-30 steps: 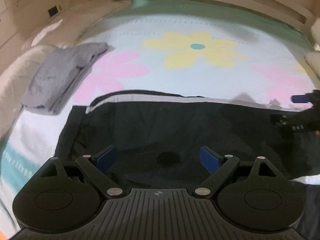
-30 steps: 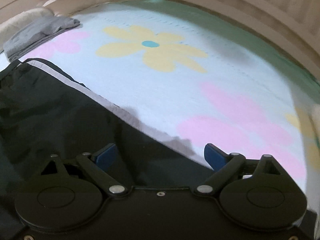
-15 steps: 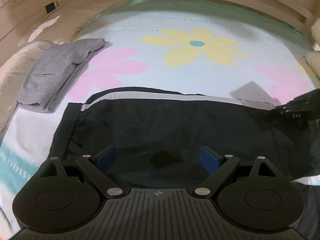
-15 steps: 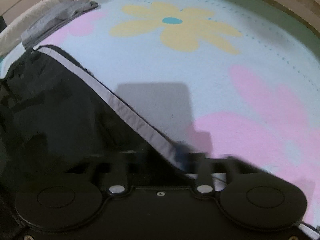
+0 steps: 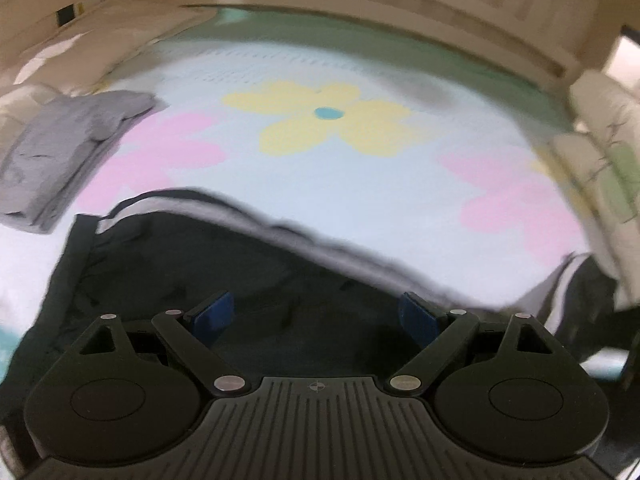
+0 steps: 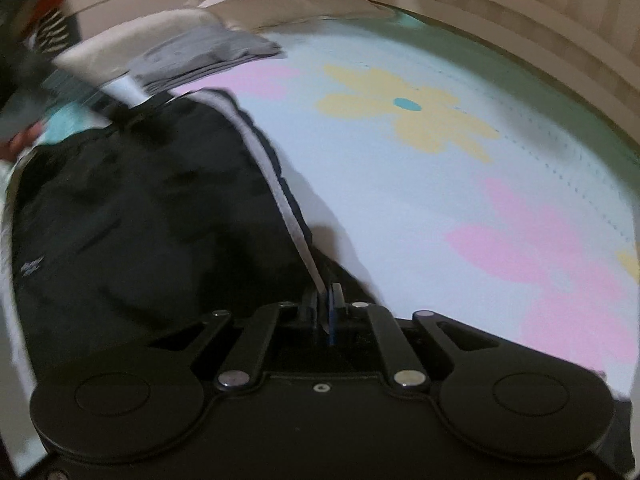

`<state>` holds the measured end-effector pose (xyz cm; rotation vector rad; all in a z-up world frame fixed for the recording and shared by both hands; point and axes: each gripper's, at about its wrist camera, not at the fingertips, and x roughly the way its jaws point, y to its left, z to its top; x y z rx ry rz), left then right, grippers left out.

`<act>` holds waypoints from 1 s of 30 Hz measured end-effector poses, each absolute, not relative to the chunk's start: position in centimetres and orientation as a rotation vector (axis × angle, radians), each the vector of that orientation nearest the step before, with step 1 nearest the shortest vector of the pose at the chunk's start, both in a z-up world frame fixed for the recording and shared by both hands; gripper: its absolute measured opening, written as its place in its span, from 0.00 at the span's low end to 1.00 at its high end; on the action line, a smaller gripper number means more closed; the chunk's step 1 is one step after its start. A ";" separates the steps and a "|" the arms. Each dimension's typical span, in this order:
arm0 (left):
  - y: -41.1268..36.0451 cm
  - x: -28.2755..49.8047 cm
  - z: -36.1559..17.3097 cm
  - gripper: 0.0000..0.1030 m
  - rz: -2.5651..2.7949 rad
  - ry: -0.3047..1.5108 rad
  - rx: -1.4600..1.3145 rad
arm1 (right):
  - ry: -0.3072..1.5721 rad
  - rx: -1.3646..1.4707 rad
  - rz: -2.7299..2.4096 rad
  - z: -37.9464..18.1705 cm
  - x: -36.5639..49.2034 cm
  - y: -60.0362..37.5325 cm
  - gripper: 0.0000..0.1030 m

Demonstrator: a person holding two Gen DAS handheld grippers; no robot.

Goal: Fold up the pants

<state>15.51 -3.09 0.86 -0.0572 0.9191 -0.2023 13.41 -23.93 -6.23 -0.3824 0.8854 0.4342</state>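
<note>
- The black pants (image 6: 132, 216) lay spread across the lower left of the right wrist view, on a pale blue bedspread (image 6: 400, 200) printed with a yellow flower (image 6: 408, 116) and pink ones.
- The right gripper (image 6: 325, 304), at the bottom centre of that frame, was clamped on the pants' edge along the grey side stripe (image 6: 276, 184), which ran straight into the closed jaws.
- In the left wrist view the pants (image 5: 224, 276) filled the lower half of the frame, their striped edge blurred and lifted toward the right.
- The left gripper (image 5: 316, 316) stood wide open above the dark cloth, its blue pads (image 5: 214, 312) apart and pinching nothing; whether they brushed the fabric could not be told.
- Folded grey clothing (image 5: 60, 156) sat at the left edge of that frame, well apart from the pants.
- The step in hand appeared to be carrying the gripped leg end over toward the waist.
- Done well, that fold would likely call for a firm pinch on the stripe edge, a low arc across, and the free gripper pinning or taking the matching edge so that the layers landed square.
</note>
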 end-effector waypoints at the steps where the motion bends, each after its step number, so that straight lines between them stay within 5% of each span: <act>1: -3.3 15.4 0.9 0.88 -0.216 0.913 -0.066 | 0.885 -0.401 0.433 -6.3 12.3 -23.4 0.10; 17: -5.5 18.5 -4.2 0.85 -0.166 1.072 -0.155 | 0.905 -0.454 0.412 -9.1 9.4 -20.2 0.09; 18: -5.5 18.7 -4.5 0.66 -0.165 1.065 -0.167 | 0.908 -0.458 0.414 -9.1 9.5 -20.1 0.09; 19: -5.4 18.8 -4.8 0.35 -0.168 1.064 -0.181 | 0.910 -0.464 0.416 -9.2 9.4 -20.1 0.09; 21: -5.2 18.7 -5.2 0.18 -0.146 1.099 -0.188 | 0.910 -0.478 0.410 -9.4 9.7 -19.8 0.09; 30: -3.2 11.4 1.2 0.14 -0.175 0.950 -0.101 | 0.837 -0.466 0.348 -6.5 8.7 -19.4 0.09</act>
